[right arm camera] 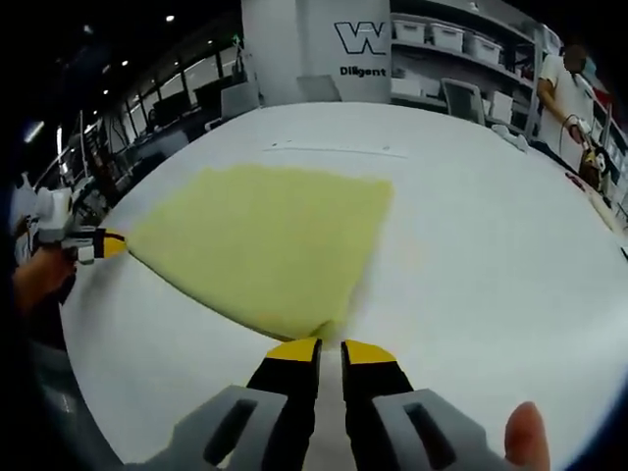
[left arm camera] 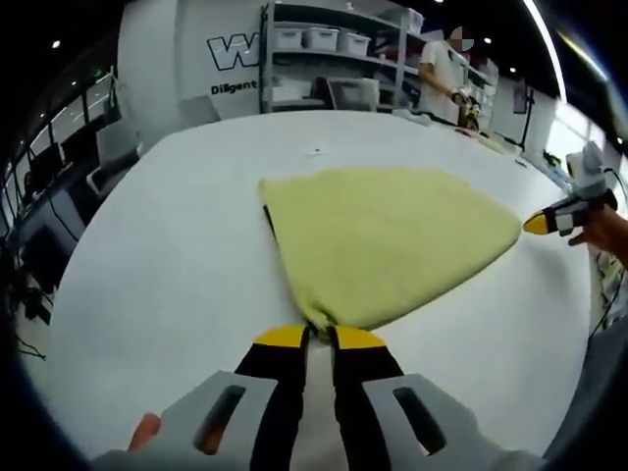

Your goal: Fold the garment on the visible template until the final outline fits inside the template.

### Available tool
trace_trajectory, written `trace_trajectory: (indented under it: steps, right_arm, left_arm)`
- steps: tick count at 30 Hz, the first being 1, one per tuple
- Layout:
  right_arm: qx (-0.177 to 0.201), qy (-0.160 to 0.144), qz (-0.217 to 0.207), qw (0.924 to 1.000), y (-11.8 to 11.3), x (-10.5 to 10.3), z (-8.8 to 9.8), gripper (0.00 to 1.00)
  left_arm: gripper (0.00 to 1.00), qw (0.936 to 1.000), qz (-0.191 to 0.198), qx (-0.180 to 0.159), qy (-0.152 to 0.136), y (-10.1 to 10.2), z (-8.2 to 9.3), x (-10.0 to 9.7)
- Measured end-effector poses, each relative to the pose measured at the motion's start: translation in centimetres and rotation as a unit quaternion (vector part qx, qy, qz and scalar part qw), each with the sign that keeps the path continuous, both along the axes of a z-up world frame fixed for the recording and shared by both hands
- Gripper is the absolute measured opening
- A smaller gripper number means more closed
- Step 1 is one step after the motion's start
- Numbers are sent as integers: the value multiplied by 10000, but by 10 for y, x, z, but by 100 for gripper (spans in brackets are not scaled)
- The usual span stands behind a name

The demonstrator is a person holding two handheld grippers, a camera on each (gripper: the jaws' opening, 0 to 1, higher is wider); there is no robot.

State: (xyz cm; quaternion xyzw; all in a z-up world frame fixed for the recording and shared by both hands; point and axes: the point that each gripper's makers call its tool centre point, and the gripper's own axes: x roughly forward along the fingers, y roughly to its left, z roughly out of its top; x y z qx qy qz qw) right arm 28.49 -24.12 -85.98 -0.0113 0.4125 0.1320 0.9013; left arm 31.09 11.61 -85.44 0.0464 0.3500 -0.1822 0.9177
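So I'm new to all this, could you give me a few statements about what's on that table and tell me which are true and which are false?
1. The cloth is yellow-green. True.
2. It lies on a white table. True.
3. The left gripper is wide open. False: its jaws are closed on a cloth corner.
4. The cloth is rolled into a ball. False: it lies flat.
5. The right gripper sits at another corner. True.

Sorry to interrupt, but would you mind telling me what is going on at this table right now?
A person is folding a yellow-green garment on a white table with a handheld gripper in each hand. The left gripper is pinched shut on one corner, and the right gripper is closed at the opposite corner. The cloth lies flat between them. Another person stands by the shelves behind.
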Motion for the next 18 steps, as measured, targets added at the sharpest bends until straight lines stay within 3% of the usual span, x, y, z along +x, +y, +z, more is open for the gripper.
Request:
trace_trajectory:
  steps: [3, 7, 12, 18]
  right_arm:
    - [263, -46, 70, 9996, 8, 2, 3, 2]
    - [178, -45, 121, 9998, 11, 6, 0, 0]
    - [431, 14, 2, 9991, 14, 8, -4, 0]
    - [427, -61, 49, 9991, 18, 8, -2, 0]
  left_arm:
    - [7, 10000, -11, -8, -2, 0, 0, 0]
    - [7, 10000, -14, -7, 3, 0, -1, 1]
    - [6, 10000, 20, -64, 20, 0, -2, 4]
    - [5, 10000, -2, -56, 11, -2, -3, 5]
